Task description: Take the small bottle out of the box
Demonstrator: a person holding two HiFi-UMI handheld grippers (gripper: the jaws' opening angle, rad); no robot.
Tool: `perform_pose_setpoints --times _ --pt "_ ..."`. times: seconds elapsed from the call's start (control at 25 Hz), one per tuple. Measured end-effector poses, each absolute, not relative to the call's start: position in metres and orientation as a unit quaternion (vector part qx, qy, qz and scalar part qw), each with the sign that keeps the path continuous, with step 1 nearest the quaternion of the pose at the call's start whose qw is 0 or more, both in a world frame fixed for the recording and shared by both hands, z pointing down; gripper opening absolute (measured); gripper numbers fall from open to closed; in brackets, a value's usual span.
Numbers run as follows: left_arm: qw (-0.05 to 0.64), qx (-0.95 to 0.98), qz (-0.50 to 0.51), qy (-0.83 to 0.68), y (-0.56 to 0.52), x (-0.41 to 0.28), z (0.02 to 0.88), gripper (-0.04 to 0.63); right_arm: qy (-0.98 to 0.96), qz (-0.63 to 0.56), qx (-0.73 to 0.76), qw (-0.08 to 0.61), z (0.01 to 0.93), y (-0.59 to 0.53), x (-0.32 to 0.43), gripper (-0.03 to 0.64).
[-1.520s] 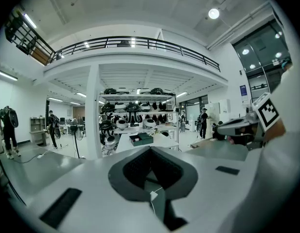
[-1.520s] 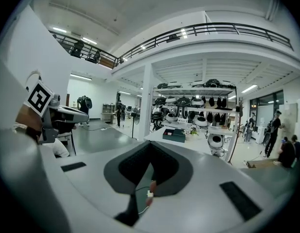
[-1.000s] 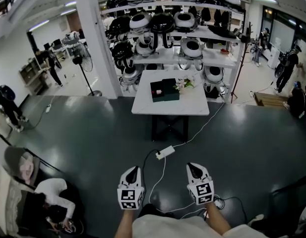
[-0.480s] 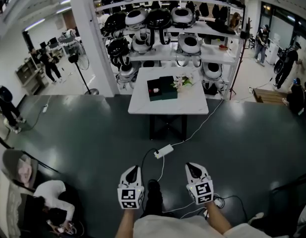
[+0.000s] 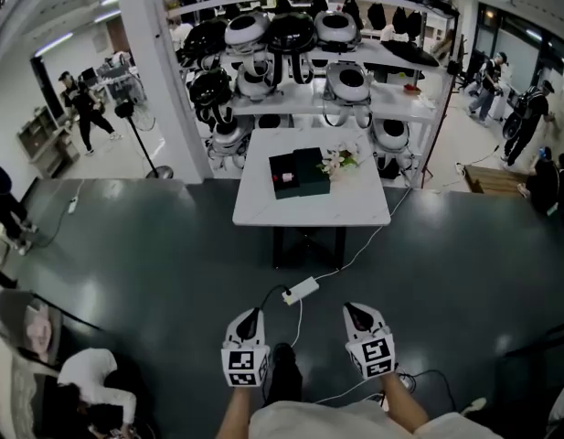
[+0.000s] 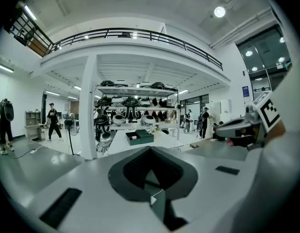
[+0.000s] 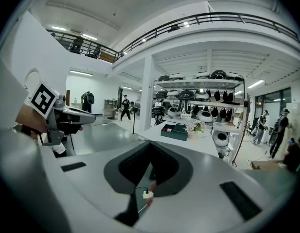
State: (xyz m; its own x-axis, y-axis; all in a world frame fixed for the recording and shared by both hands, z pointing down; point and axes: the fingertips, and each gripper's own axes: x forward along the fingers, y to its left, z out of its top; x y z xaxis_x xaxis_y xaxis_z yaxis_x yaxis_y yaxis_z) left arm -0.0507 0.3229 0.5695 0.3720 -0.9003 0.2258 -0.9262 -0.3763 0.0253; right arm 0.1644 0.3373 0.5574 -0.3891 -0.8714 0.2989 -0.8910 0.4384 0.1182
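Small bottle (image 5: 282,175): only a tiny pale-and-red speck in the left half of the open dark-green box (image 5: 302,172), too small to tell more. Box sat on the white tabletop (image 5: 309,210), approx mid-width, nearer the far edge than the near one. A bunch of pale flowers (image 5: 342,160) lay just beside the box's right side, toward the far right corner. Beyond the tabletop's far edge stood a white shelf rack (image 5: 318,99) loaded w/ round black-and-white helmet-like units (image 5: 347,82). On the dark floor (image 5: 154,245), btwn the tabletop's near edge and the grippers, lay a white power strip (image 5: 301,290) w/ a cable running off it. L gripper (image 5: 249,316) and R gripper (image 5: 356,311) were well short of the tabletop, side by side but apart, both pointing toward it. Both were clenched: jaws together, nothing btwn them in either gripper view. Neither touched the box or the bottle.
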Motion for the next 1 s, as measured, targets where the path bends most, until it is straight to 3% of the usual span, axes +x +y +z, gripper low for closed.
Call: perform_pose_setpoints --times 0.6,1.0 --pt "0.071 0.838 0.078 -0.535 0.113 -0.103 0.54 0.018 -0.827 0.018 0.539 0.162 0.525 0.141 0.103 0.021" --pt "0.063 0.859 0.076 -0.503 0.023 -0.106 0.532 0.018 -0.808 0.02 0.566 0.165 0.521 0.067 0.094 0.021"
